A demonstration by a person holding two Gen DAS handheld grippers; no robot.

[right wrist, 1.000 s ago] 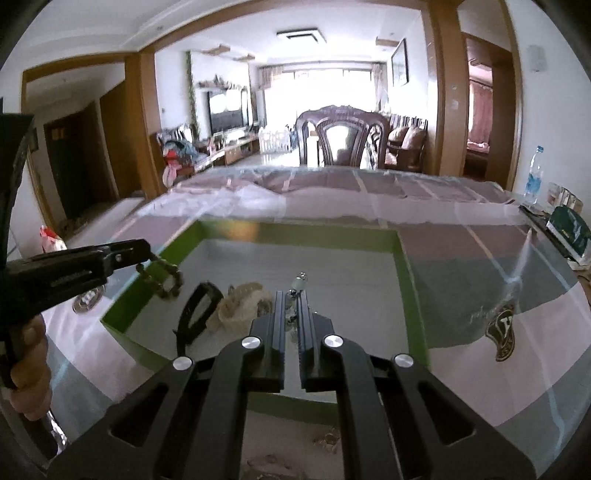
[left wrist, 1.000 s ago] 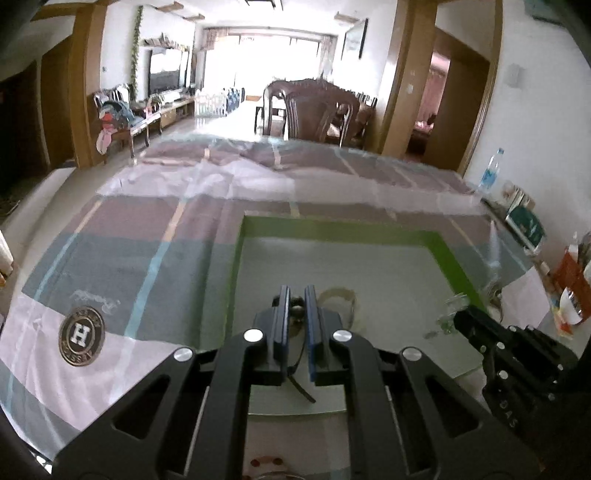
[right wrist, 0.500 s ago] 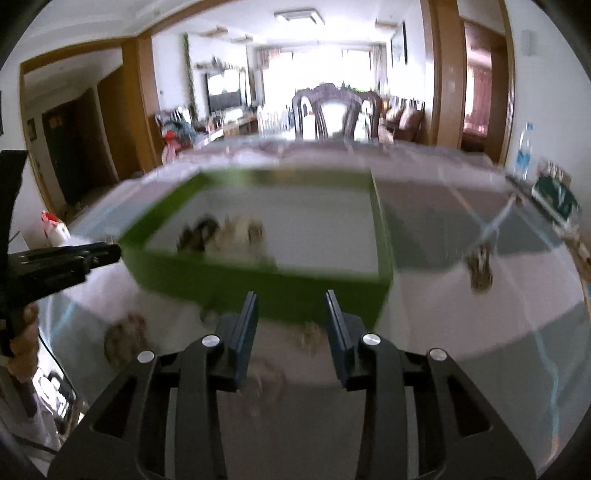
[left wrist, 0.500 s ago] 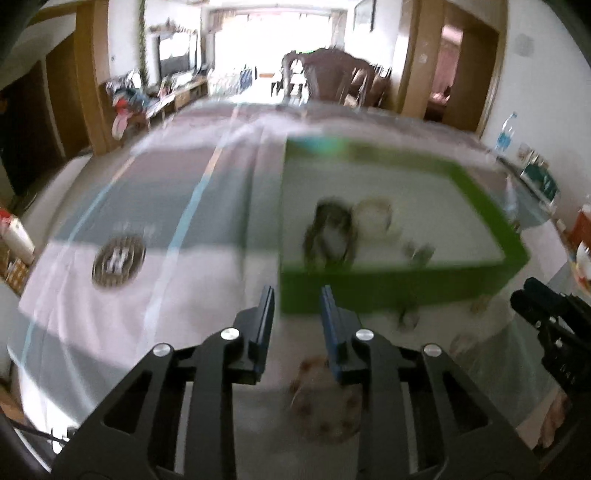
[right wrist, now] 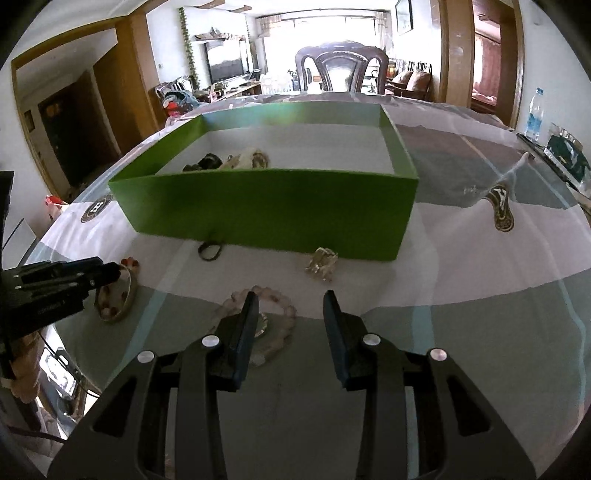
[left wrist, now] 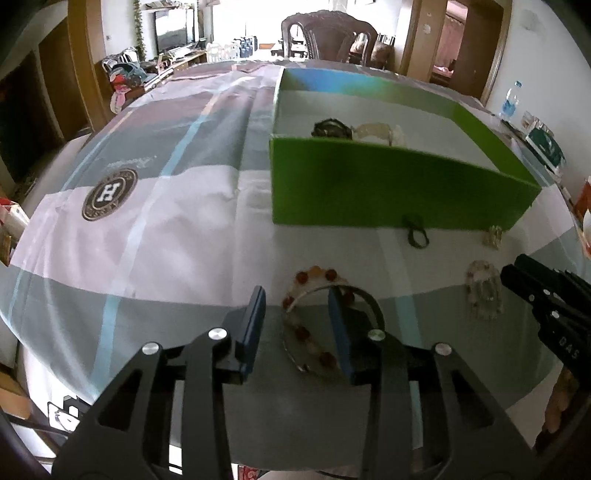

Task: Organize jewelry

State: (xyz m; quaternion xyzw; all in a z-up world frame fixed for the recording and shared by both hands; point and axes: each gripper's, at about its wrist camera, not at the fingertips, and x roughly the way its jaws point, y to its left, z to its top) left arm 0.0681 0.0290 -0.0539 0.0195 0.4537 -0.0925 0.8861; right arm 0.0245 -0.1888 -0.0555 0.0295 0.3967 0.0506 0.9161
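just changed: both grippers let go over the green box (right wrist: 266, 199) a second ago and pulled back out, so two more pieces are in

left gripper (left wrist: 297, 325): wide open, red bead bracelet (left wrist: 314, 314) lying right between its fingers

right gripper (right wrist: 290, 325): open too, pink bracelet (right wrist: 273, 314) by its left finger

means: looks like the next grabs are lined up; crystal clip (right wrist: 322, 263) and dark ring (right wrist: 210, 251) sit further ahead by the box wall

My two wrist cams both sit low over the table, facing the green box (left wrist: 388, 184) (right wrist: 273, 206) mid-frame; both views share it and the chair (left wrist: 325, 33) (right wrist: 341, 70) at top center.
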